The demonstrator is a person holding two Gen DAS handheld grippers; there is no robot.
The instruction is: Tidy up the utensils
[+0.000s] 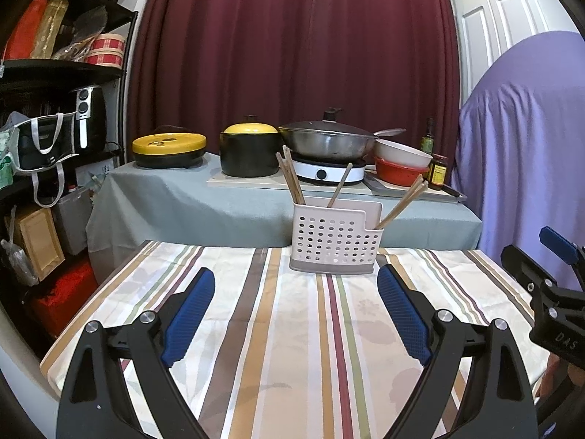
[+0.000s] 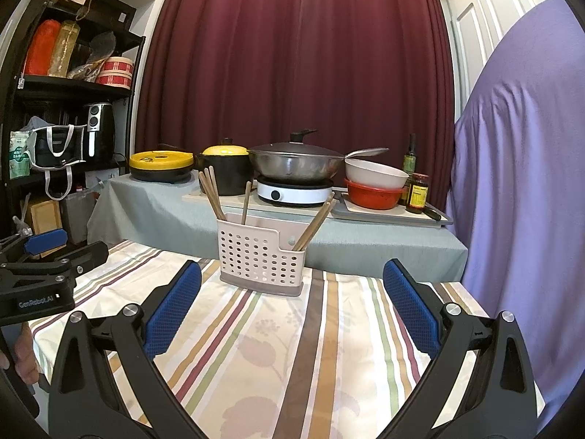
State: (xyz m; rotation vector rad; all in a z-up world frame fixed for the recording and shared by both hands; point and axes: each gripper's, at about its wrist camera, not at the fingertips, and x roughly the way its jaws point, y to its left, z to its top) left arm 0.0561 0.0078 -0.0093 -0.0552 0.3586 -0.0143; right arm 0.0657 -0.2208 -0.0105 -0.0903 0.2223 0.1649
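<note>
Both my left tool (image 1: pixel 295 285) and right tool (image 2: pixel 291 281) are spread, empty; one holder (image 1: pixel 334 241) at the surface's far edge holds about seven chopsticks (image 1: pixel 292 179).

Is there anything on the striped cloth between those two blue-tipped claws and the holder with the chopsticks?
No. Both wrist views show only bare striped tablecloth between the open left gripper, the open right gripper and the utensil holder.

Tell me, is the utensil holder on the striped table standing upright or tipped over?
Upright. The utensil holder sits flat on its base on the striped tablecloth, with chopsticks leaning out the top.
</note>
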